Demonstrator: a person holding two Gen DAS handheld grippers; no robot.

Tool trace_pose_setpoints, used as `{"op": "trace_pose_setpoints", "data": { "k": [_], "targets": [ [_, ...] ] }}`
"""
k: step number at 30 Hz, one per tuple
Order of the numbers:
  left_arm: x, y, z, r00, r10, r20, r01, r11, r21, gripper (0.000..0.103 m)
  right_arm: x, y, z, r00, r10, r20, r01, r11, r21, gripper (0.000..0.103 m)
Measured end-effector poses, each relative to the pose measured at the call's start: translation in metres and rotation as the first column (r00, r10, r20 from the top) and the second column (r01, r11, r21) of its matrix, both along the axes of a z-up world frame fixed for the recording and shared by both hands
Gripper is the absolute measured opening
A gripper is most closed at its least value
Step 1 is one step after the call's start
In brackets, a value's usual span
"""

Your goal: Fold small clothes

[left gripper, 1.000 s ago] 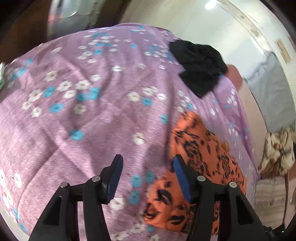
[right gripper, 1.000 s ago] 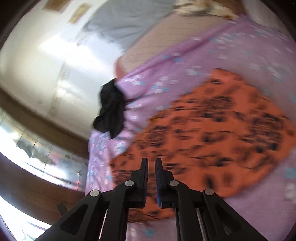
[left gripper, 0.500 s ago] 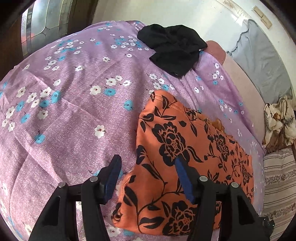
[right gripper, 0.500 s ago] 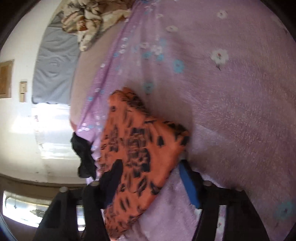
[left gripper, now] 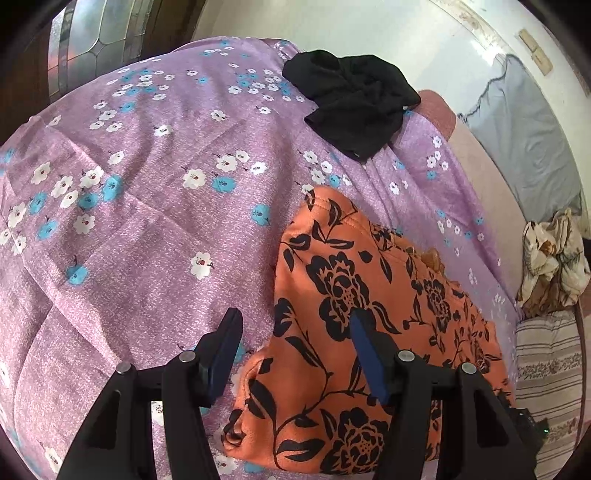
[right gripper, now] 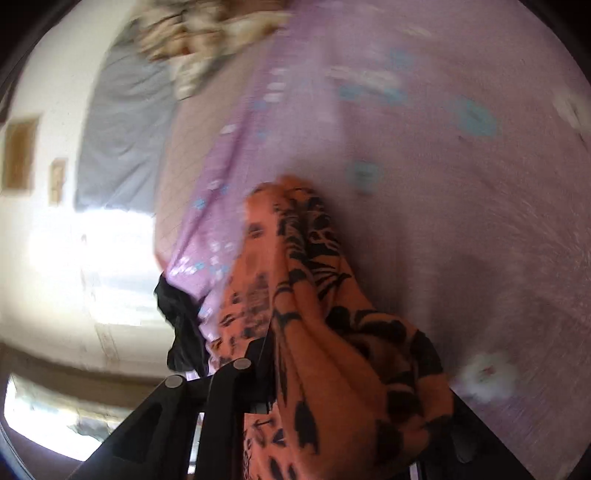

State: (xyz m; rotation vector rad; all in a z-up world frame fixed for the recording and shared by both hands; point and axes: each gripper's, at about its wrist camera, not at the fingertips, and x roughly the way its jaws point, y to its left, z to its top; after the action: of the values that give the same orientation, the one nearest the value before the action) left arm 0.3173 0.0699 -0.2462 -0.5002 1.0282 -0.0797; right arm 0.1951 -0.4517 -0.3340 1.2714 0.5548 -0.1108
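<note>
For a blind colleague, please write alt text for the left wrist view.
An open gripper hovers over an orange flowered garment lying on a purple floral bedsheet. A crumpled black garment lies farther away.

You're working over a bed spread with a purple floral sheet (left gripper: 155,229), creased in places. At its far edge stands a pale, glossy wall (left gripper: 388,33), brightly lit. Far left you have a leaded glass window (left gripper: 99,33) in dark wood. Along the right lie a grey pillow (left gripper: 524,140), a crumpled cream-and-brown cloth (left gripper: 554,254) and a striped cushion (left gripper: 546,362).
</note>
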Motion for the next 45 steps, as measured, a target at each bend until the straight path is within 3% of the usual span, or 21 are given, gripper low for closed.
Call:
{"op": "trace_pose_setpoints", "data": {
  "k": [5,8,13,18,22,24,26,29,31,34,37,39,42,45],
  "targets": [
    [-0.003,0.015,0.006,0.999,0.043,0.012,-0.043,0.999,-0.022,0.061,0.017,0.050,0.070,0.983,0.136,0.119,-0.122,0.986,-0.116,0.020],
    [-0.004,0.030,0.008,0.996,0.086,0.013,-0.086,0.996,-0.037,0.061,0.030,0.089,0.097,0.963,0.219,0.155,-0.198,0.970,-0.142,0.020],
    [-0.004,0.071,0.007,0.977,0.212,-0.006,-0.212,0.977,0.003,0.061,0.056,0.166,0.106,0.924,0.351,0.153,-0.336,0.934,-0.119,0.020],
    [-0.009,0.106,0.006,0.951,0.308,-0.021,-0.308,0.951,0.014,0.061,0.087,0.247,0.079,0.872,0.484,0.075,-0.479,0.875,-0.076,0.020],
    [-0.011,0.118,0.002,0.945,0.324,-0.040,-0.325,0.946,-0.007,0.061,0.103,0.287,0.041,0.838,0.545,-0.042,-0.543,0.838,0.043,0.033],
    [-0.011,0.119,0.002,0.948,0.315,-0.039,-0.315,0.949,-0.007,0.061,0.104,0.295,0.034,0.827,0.561,-0.027,-0.558,0.827,0.067,0.045],
    [-0.011,0.119,0.004,0.949,0.315,-0.035,-0.315,0.949,-0.005,0.061,0.104,0.297,0.042,0.798,0.600,0.063,-0.603,0.795,0.066,0.076],
    [-0.010,0.119,0.006,0.947,0.319,-0.018,-0.320,0.947,-0.016,0.061,0.101,0.301,0.054,0.745,0.650,0.151,-0.664,0.743,0.082,0.078],
    [-0.012,0.116,0.011,0.949,0.315,0.007,-0.314,0.949,-0.022,0.061,0.094,0.296,0.063,0.731,0.658,0.182,-0.675,0.736,0.053,0.078],
    [-0.015,0.104,0.025,0.957,0.277,0.087,-0.275,0.961,-0.037,0.061,0.080,0.279,0.074,0.743,0.646,0.176,-0.653,0.757,-0.023,0.075],
    [-0.020,0.080,0.043,0.960,0.196,0.202,-0.186,0.980,-0.065,0.062,0.073,0.249,0.078,0.773,0.619,0.138,-0.610,0.785,-0.106,0.057],
    [-0.021,0.058,0.052,0.960,0.117,0.254,-0.106,0.993,-0.055,0.066,0.062,0.225,0.082,0.792,0.600,0.109,-0.583,0.798,-0.154,0.053],
    [-0.022,0.014,0.057,0.956,-0.026,0.291,0.020,1.000,0.021,0.066,0.053,0.198,0.088,0.811,0.583,0.056,-0.562,0.801,-0.204,0.052],
    [-0.024,-0.026,0.055,0.946,-0.157,0.283,0.105,0.976,0.191,0.066,0.049,0.186,0.081,0.808,0.589,0.008,-0.574,0.791,-0.213,0.052]
  ]
}}
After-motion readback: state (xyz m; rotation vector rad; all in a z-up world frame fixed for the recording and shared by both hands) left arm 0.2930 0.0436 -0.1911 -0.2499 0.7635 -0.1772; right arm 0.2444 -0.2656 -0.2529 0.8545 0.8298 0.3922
